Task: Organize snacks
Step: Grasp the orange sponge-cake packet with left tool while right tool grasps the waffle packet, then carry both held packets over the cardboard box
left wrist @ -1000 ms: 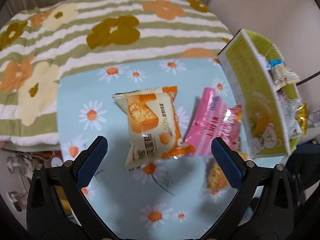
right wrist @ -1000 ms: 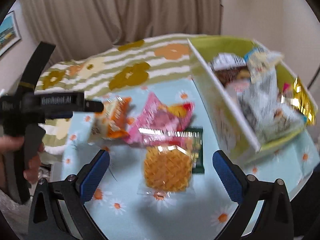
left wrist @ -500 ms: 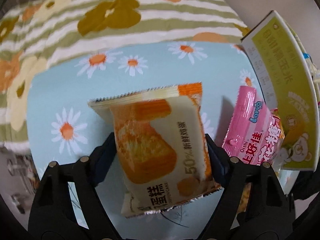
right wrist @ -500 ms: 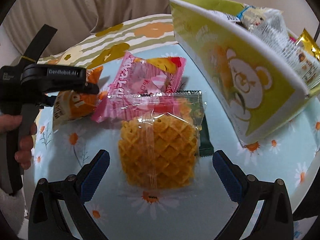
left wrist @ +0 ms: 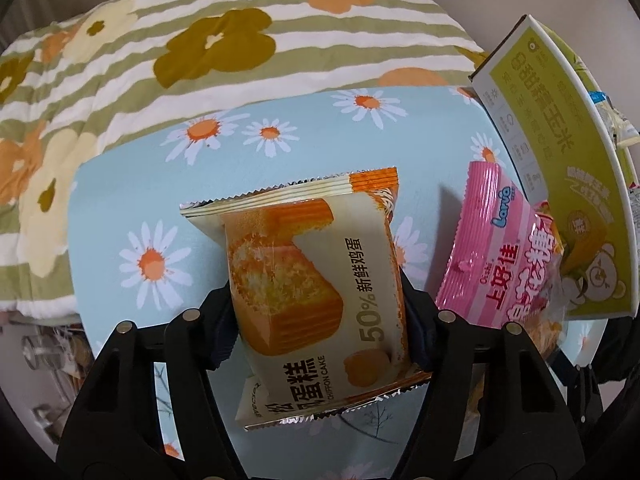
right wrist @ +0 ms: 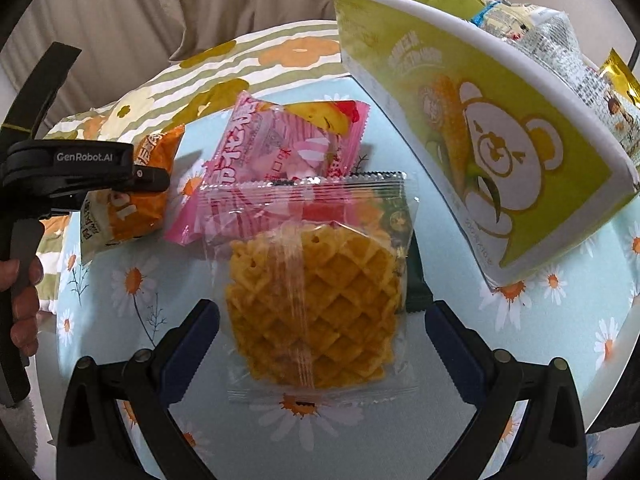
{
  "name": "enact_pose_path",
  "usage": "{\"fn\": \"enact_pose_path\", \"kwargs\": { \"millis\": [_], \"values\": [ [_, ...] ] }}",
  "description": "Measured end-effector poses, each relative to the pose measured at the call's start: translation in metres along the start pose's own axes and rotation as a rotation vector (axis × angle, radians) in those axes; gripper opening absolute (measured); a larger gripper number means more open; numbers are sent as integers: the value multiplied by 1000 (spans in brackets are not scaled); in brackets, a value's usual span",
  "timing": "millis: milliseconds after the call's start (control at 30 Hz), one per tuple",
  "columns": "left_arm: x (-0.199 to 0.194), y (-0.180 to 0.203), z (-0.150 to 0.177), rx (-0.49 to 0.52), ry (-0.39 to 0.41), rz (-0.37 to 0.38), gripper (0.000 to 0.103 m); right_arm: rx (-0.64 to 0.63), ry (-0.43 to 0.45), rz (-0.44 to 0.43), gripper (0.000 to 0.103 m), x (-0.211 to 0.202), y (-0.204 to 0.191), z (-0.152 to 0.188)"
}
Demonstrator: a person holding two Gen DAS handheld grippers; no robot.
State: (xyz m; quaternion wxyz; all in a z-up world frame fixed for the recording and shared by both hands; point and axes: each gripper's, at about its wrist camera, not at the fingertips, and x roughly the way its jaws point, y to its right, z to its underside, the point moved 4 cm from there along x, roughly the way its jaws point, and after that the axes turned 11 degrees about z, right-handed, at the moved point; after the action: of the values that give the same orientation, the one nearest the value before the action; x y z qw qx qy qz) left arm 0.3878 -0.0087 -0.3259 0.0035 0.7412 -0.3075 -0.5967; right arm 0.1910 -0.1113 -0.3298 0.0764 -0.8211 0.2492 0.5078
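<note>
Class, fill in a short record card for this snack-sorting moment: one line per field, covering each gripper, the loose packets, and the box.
left gripper: jaws shut on the chiffon cake packet
right gripper: jaws open, either side of the waffle packet, not gripping it
pink candy packet: on the table, partly under the waffle packet
green box: tilted, bear print on its side, already holds several packets
surface: daisy tablecloth
</note>
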Motion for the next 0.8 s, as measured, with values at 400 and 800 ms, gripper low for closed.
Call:
{"fn": "enact_pose_path", "kwargs": {
  "millis": [400, 800],
  "values": [
    [-28, -11, 19, -7, 34, -13, 63, -55, 1, 17, 79, 14, -17, -7],
    [-55, -9, 39, -16, 78, 0, 63, -83, 38, -16, 72, -12, -8, -9]
  ]
}}
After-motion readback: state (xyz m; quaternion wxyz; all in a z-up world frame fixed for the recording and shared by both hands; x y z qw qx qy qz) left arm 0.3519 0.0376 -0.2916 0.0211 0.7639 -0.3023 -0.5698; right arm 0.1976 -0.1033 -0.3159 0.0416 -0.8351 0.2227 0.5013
